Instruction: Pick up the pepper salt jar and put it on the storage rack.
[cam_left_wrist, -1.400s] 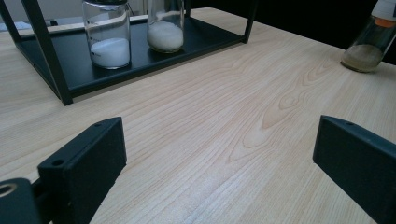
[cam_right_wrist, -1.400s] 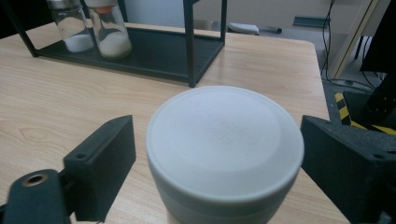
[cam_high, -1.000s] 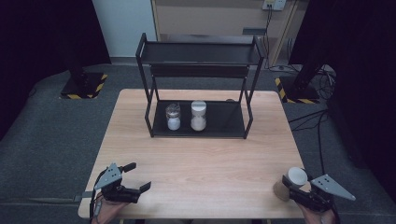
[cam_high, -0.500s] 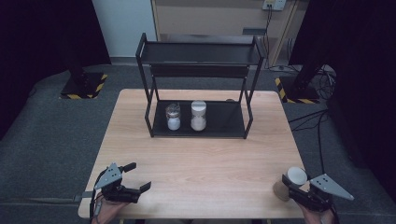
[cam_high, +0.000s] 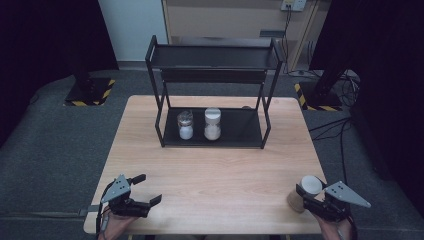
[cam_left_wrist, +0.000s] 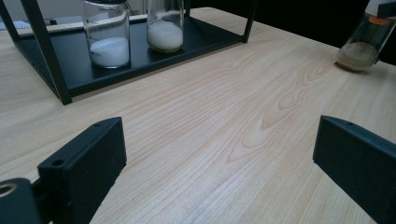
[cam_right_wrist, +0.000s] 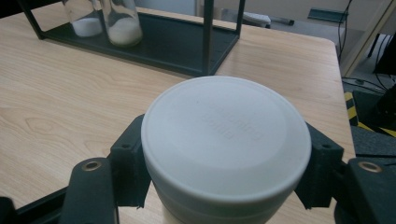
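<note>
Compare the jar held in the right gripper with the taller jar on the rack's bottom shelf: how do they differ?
The held jar is clamped in the right gripper near the table's front edge; the shelf jar stands free on the black rack. The held jar's contents look tan, the shelf jar's white. Both are clear jars with pale lids.

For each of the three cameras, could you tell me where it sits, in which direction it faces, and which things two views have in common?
High view: above the near edge of the table, facing forward and down; both hands show, with the left tool open and the right tool shut on a white-lidded jar.
Left gripper view: on the left tool, looking low across the table at the black rack; its two jaws stand wide apart.
Right gripper view: on the right tool, looking toward the rack; its jaws clamp the jar.
Shared: the rack's two jars.
</note>
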